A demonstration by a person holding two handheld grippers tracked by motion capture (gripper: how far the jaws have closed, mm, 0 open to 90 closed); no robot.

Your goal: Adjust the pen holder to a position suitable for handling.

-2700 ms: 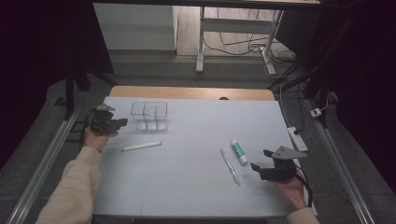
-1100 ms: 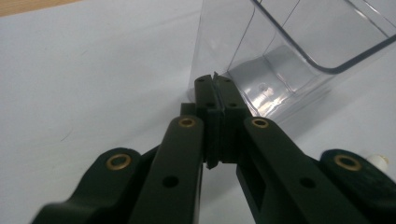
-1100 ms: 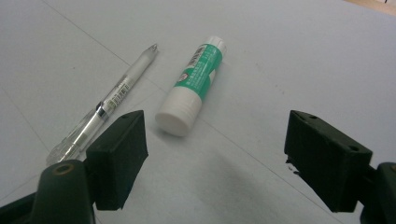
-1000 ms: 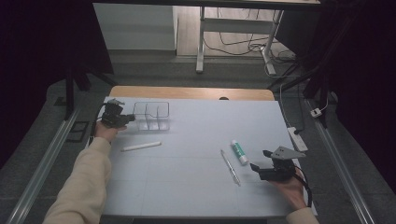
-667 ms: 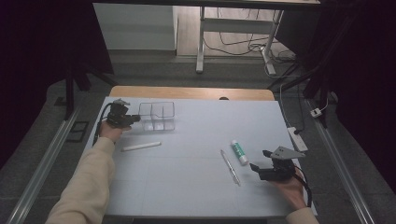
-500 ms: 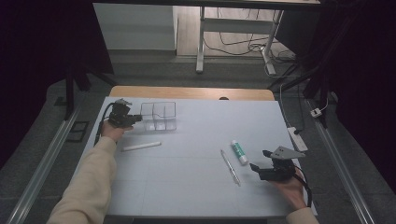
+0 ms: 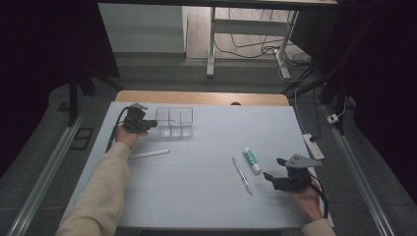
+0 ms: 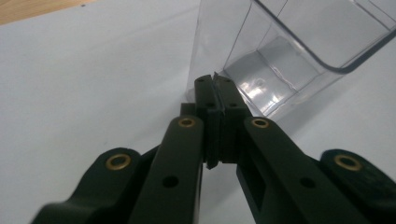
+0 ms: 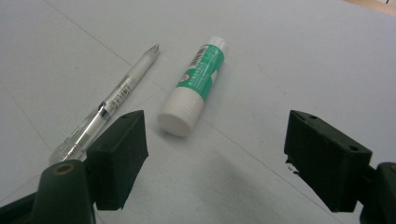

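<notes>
A clear plastic container with compartments stands at the far left of the white table. My left gripper is at its left wall. In the left gripper view the jaws of the left gripper are shut on the edge of the container. My right gripper is held low near the front right, open and holding nothing. In the right gripper view a green and white glue stick and a clear pen lie just beyond the open right gripper.
The glue stick and the pen lie side by side left of my right hand. A white stick lies in front of the container. A wooden strip runs along the table's far edge.
My left gripper has moved forward and right to the container and shut on its left wall. The container has shifted a little to the right. The right gripper has stayed put.
</notes>
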